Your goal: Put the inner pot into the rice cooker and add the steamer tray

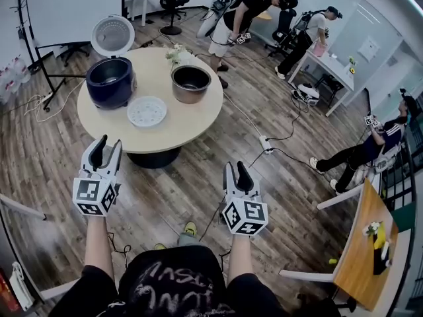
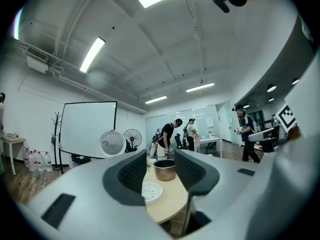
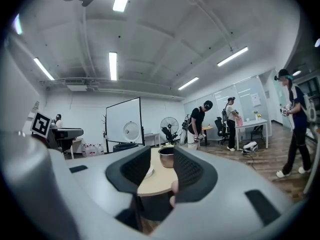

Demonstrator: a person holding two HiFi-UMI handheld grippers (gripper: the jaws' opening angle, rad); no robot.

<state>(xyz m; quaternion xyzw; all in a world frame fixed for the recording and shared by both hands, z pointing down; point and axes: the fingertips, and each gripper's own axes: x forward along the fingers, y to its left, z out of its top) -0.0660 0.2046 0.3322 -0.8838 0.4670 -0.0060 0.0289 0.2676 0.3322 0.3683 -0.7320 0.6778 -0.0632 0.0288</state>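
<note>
Both grippers are held level above the wood floor, short of the round table (image 1: 198,121).

- My left gripper (image 1: 108,144): jaws apart, nothing between them.
- My right gripper (image 1: 236,170): likewise released and empty.
- Inner pot (image 1: 191,83): stands upright on the table's right half, apart from the dark blue rice cooker (image 1: 110,81) at the left edge, whose lid (image 1: 113,35) is raised.
- White steamer tray (image 1: 147,111): lies flat between them, nearer me.

Writing: the marker cubes (image 1: 96,197) carry black-and-white squares only. The white scrawl on the wearer's black shirt (image 1: 175,289) is too smeared to read.

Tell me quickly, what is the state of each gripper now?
Left gripper: open, holding nothing.
Right gripper: open, holding nothing.
</note>
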